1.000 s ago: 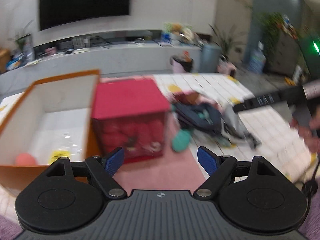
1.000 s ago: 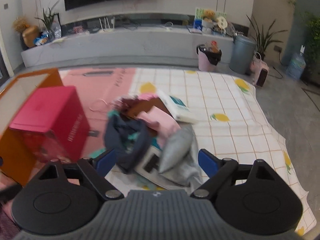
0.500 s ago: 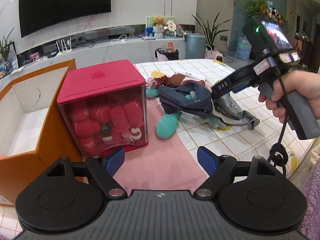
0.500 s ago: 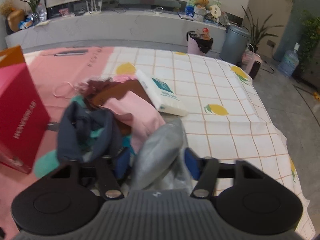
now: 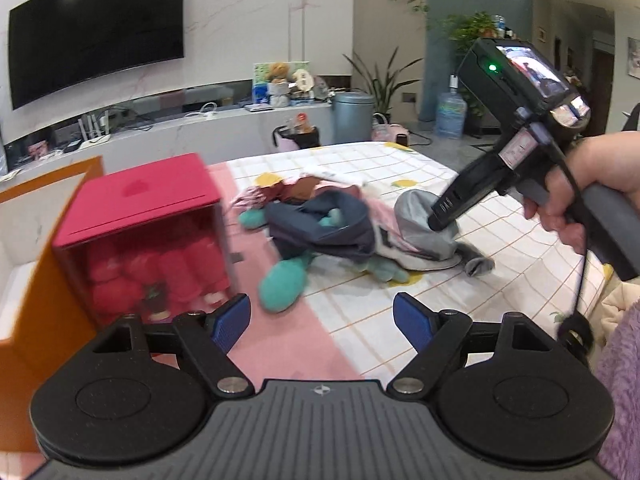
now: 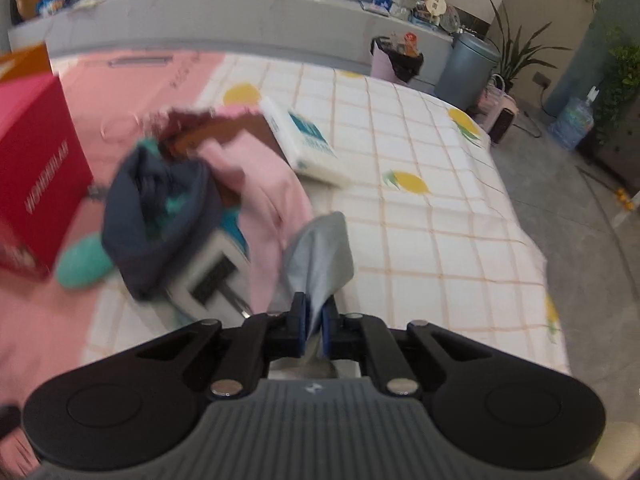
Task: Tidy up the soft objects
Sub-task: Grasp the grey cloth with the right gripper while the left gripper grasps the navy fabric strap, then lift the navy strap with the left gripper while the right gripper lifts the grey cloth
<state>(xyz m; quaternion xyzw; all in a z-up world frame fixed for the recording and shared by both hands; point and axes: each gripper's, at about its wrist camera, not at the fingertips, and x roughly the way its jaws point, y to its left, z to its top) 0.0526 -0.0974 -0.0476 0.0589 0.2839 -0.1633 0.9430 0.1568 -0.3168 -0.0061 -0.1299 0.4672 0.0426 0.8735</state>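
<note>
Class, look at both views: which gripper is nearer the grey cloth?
Right. The right gripper is shut on the grey cloth. The left gripper hangs open, short of the pile, with nothing between its fingers.

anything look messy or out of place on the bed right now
Yes: the clothes lie in a loose, tangled heap beside the red box, unsorted. A teal plush pokes out from under them. The right gripper is shut on the grey cloth; the left gripper is open.
</note>
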